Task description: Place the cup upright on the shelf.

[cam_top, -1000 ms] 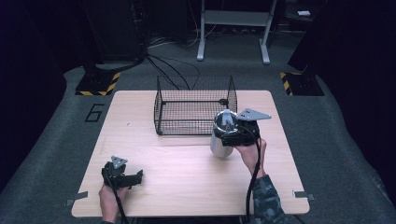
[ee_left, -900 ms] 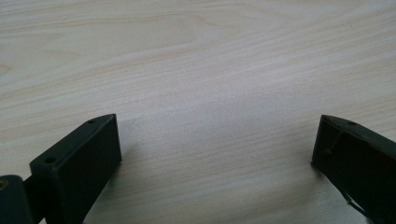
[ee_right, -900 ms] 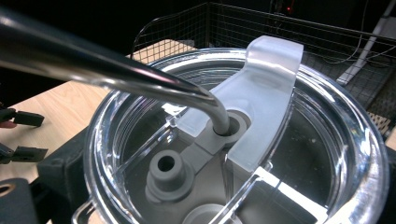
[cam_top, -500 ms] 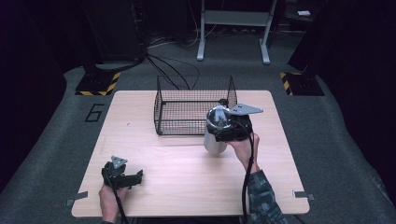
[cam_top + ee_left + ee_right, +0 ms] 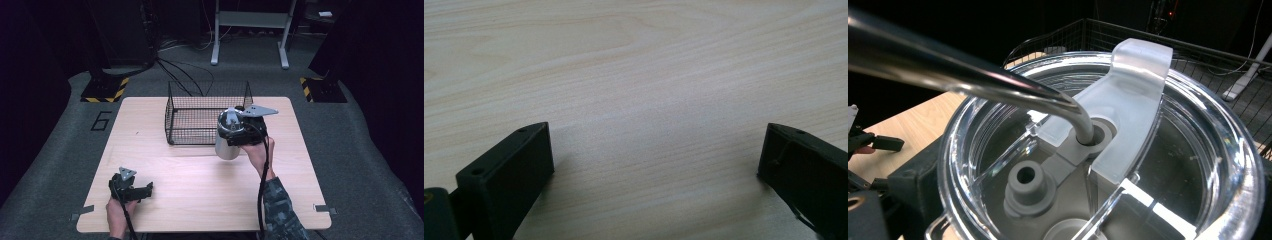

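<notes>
A steel tumbler (image 5: 226,146) with a clear lid (image 5: 1128,150) and a bent metal straw (image 5: 968,72) is held just in front of the wire basket (image 5: 200,117), near its right front corner. My right gripper (image 5: 239,134) is shut on the tumbler near its top, and the tumbler leans slightly. In the right gripper view the lid sits close up, with the basket's mesh (image 5: 1208,55) behind it. My left gripper (image 5: 144,191) lies low at the table's front left. Its jaws stand wide apart over bare wood (image 5: 649,75), so the left gripper (image 5: 656,150) is open and holds nothing.
The black wire basket stands at the back middle of the wooden table (image 5: 200,195). Beyond the table the floor is dark, with cables (image 5: 175,70), a white stand (image 5: 250,30) and striped bases (image 5: 105,87).
My right gripper has carried the tumbler a little to the left and closer to the basket. The left gripper has not moved.
</notes>
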Tool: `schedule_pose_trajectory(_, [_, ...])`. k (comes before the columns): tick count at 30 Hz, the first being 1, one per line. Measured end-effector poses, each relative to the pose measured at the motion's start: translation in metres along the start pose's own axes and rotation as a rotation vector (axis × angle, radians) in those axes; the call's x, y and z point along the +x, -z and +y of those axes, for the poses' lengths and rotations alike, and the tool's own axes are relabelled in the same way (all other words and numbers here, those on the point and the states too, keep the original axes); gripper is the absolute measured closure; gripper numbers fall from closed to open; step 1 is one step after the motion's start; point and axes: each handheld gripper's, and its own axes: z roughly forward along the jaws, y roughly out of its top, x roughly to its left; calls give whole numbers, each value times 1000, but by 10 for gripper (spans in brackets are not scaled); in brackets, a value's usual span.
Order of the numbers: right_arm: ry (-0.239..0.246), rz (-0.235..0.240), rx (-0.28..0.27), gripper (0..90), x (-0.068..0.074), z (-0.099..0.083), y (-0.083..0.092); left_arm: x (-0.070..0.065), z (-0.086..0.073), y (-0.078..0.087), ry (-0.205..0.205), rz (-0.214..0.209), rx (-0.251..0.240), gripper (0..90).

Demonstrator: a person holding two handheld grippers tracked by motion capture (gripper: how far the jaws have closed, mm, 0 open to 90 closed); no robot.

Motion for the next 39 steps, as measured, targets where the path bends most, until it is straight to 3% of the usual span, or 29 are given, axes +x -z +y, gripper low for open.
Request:
schedule_pose_trajectory(23, [14, 2, -26, 31, -8, 34, 6, 0, 0, 0, 0, -1, 1, 9])
schedule_pose_trajectory(25, [14, 1, -31, 31, -9, 38, 7, -1, 0, -1, 15, -2, -9, 9])
schedule_pose_trajectory(39, [25, -8, -48, 31, -16, 64, 6, 0, 0, 0, 3, -4, 2, 9])
